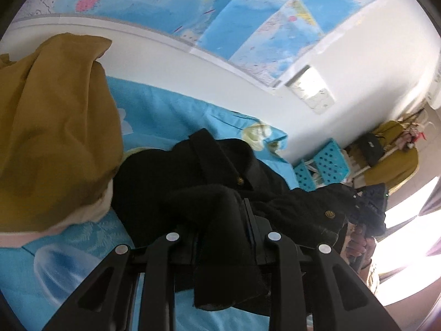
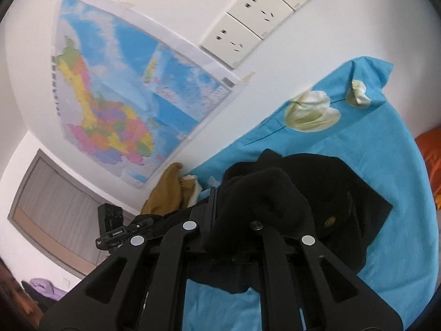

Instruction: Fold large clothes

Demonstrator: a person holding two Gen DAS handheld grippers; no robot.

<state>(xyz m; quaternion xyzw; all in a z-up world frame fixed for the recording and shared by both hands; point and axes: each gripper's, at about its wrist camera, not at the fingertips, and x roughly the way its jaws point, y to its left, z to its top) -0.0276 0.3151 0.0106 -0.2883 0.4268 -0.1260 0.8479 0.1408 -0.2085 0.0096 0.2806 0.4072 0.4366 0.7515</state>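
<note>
Both the left hand-held gripper and right hand-held gripper pinch the black coat; lift evenly, keeping the edge taut over the bed.

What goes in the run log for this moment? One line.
left tool: shut on black coat | right tool: shut on black coat | surface: blue bedsheet

Counts: one black coat with two brass buttons showing; one mustard garment beside it; one blue bedsheet with two pale tulip prints; one wall map; three wall sockets; two turquoise baskets; one orange pillow.
</note>
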